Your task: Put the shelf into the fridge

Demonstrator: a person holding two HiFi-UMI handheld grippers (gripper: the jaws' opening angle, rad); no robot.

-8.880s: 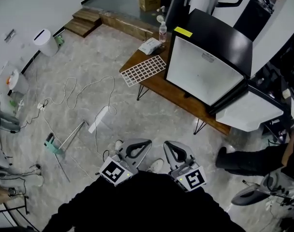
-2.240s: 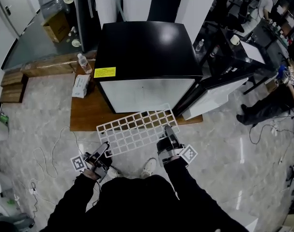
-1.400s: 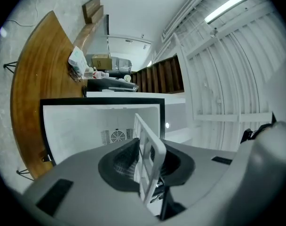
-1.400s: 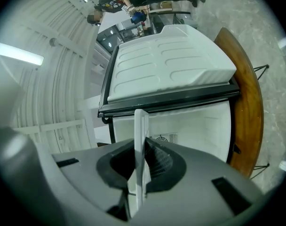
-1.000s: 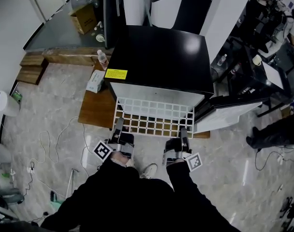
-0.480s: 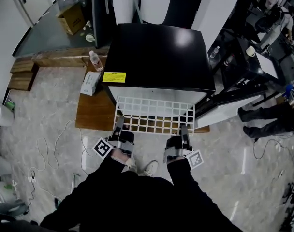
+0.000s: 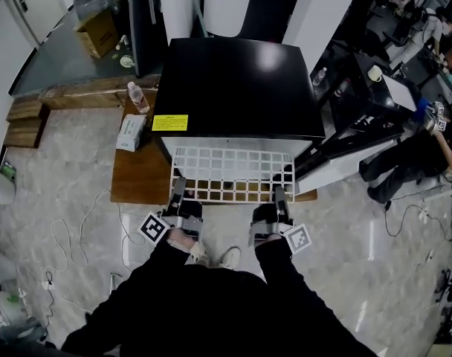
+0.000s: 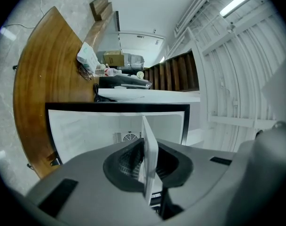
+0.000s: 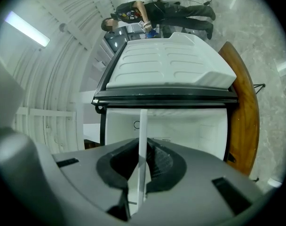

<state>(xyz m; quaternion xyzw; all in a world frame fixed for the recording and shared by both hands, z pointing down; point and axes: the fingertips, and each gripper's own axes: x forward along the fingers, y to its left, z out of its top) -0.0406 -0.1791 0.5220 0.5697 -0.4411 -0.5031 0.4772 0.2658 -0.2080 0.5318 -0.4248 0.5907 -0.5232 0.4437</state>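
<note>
The shelf [image 7: 233, 173], clenched at 7 o'clock by the left gripper [image 7: 178, 188] and at 5 o'clock by the right gripper [image 7: 279, 195], has just been brought flat to the open fridge [image 7: 237, 88] at 12 o'clock, so perhaps only sliding in is left.

I hold the white grid shelf [image 7: 233, 173] flat by its near edge, far edge at the mouth of the black fridge [image 7: 237, 88]. The fridge door [image 9: 171, 62] stands open at the right.
</note>
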